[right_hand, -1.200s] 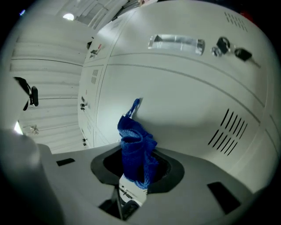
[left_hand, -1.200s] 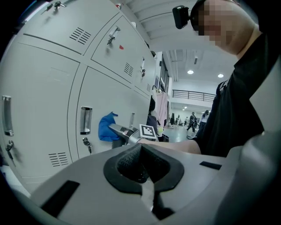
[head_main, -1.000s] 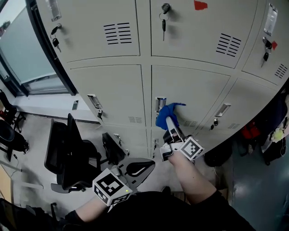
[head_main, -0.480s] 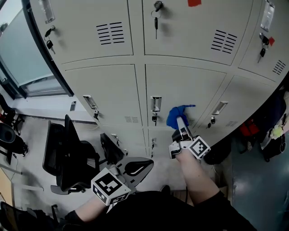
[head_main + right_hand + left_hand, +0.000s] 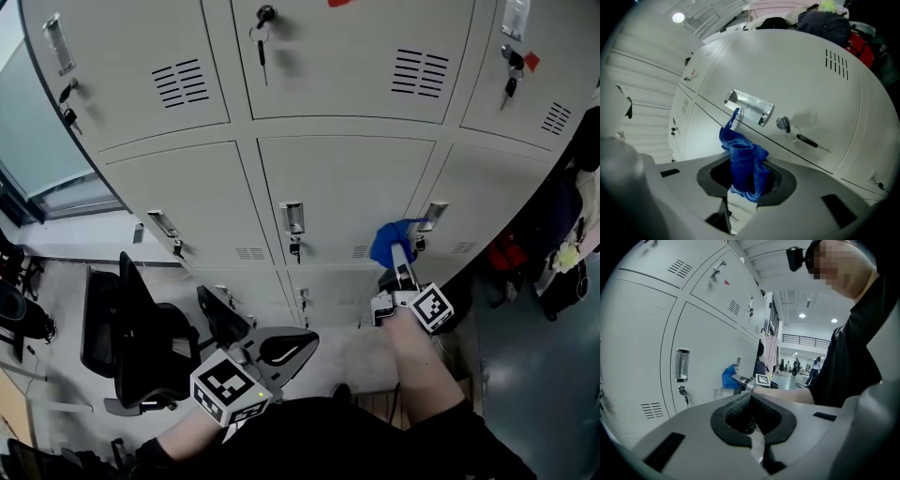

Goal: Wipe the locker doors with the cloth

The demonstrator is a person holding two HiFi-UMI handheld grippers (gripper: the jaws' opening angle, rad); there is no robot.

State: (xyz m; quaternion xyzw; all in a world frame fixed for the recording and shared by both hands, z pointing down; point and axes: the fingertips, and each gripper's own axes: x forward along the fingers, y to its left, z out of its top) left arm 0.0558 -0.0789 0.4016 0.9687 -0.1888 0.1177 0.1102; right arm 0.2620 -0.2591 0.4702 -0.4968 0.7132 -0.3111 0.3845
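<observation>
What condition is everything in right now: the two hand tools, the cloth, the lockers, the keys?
Right gripper: shut on the cloth.
Left gripper: shut, nothing in it.
Cloth: bunched up, pinched between the right jaws.
Locker doors: closed.
Key: hanging from its lock.

No readable text, numbers or brands, label holder (image 5: 58,42) on locker door (image 5: 141,103) too small to read
</observation>
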